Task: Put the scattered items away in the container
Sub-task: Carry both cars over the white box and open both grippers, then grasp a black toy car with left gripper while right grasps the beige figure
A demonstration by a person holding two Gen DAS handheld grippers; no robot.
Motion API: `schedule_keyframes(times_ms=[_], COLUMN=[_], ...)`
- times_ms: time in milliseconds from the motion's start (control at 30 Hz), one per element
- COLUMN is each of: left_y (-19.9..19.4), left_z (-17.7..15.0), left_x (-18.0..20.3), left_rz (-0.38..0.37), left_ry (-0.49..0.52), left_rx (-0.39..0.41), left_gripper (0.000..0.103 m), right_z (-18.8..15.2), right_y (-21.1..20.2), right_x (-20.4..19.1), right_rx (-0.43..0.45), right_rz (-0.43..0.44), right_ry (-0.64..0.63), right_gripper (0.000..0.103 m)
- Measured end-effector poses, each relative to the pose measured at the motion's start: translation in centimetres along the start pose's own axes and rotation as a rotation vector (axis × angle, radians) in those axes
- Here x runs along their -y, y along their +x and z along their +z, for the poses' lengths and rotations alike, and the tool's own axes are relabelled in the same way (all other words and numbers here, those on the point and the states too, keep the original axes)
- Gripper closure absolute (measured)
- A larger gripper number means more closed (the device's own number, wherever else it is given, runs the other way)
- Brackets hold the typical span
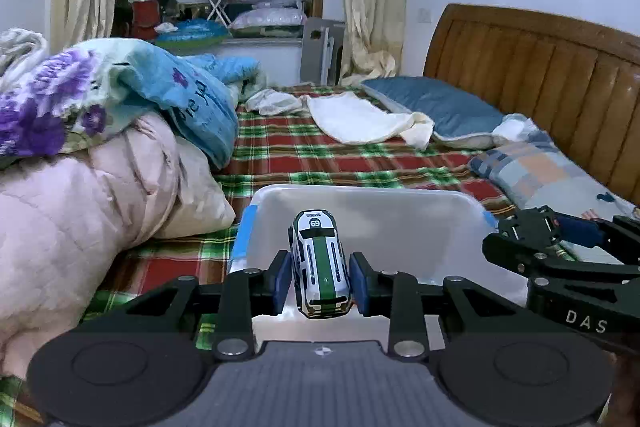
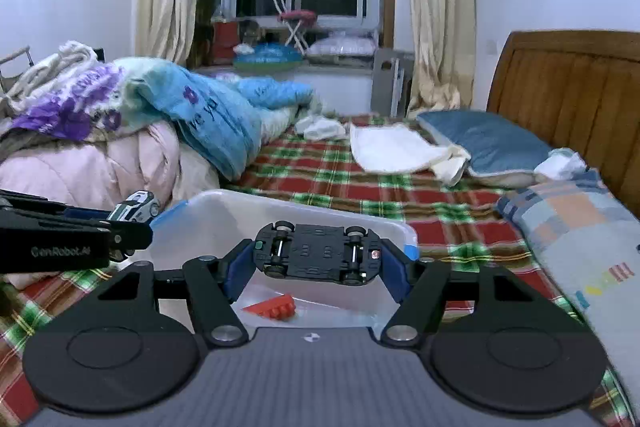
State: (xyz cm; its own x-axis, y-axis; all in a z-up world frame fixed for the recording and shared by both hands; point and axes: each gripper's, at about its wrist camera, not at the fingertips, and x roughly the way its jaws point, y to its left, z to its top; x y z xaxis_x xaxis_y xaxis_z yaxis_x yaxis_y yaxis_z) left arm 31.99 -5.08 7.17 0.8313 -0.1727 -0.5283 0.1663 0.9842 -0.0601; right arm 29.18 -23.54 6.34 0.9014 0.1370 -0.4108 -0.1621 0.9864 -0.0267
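My left gripper (image 1: pixel 320 283) is shut on a white toy car with a green stripe (image 1: pixel 320 263), clamped by its sides and pointing away, above the near rim of a clear plastic container (image 1: pixel 360 199) on the bed. My right gripper (image 2: pixel 316 265) is shut on a second toy car (image 2: pixel 316 253), held end to end with its black underside and wheels facing the camera, over the same container (image 2: pixel 312 211). A red toy brick (image 2: pixel 274 307) lies inside the container. The left gripper (image 2: pixel 120 227) with the white car (image 2: pixel 136 207) shows at the left edge of the right wrist view; the right gripper (image 1: pixel 516 235) shows at the right of the left wrist view.
The container sits on a red and green plaid sheet (image 1: pixel 320 147). Piled quilts (image 1: pixel 100 147) rise close on the left. Pillows (image 2: pixel 580 227) and a wooden headboard (image 1: pixel 540 67) lie on the right. A white cloth (image 1: pixel 360 119) is spread farther back.
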Motion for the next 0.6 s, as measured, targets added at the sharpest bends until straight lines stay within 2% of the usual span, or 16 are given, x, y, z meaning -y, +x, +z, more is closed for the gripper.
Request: schedule_keyframes(times_ms=[133, 200, 233, 267, 367, 467, 600], left_y=[2.8, 3.7, 4.1, 4.5, 5.3, 5.3, 3.4], left_z=[0.7, 0.8, 0.8, 0.9, 0.7, 0.5, -0.2], left_x=[-0.1, 0.1, 0.2, 0.2, 0.2, -0.2, -1.0], left_rz=[0.006, 0.008, 0.007, 0.005, 0.027, 0.03, 0.027], left_ry=[-0.004, 0.01, 0.017, 0.02, 0.036, 0.021, 0.02], left_rx=[-0.035, -0.039, -0.045, -0.051, -0.066, -0.077, -0.072], left_gripper=[0.067, 0.064, 0.058, 0.055, 0.054, 0.053, 0.053], right_z=[0.3, 0.2, 0.1, 0.1, -0.2, -0.4, -0.8], right_y=[2.4, 3.4, 3.9, 4.3, 4.8, 5.0, 3.2], right_x=[0.6, 0.7, 0.7, 0.6, 0.5, 0.6, 1.2], right_rx=[-0.037, -0.064, -0.074, -0.077, -0.078, -0.079, -0.055], right_rz=[0.006, 0.007, 0.0, -0.004, -0.007, -0.005, 0.008], right_ry=[0.005, -0.006, -0.015, -0.024, -0.053, -0.058, -0.021], right_gripper=[0.034, 0.033, 0.029, 0.018, 0.014, 0.011, 0.011])
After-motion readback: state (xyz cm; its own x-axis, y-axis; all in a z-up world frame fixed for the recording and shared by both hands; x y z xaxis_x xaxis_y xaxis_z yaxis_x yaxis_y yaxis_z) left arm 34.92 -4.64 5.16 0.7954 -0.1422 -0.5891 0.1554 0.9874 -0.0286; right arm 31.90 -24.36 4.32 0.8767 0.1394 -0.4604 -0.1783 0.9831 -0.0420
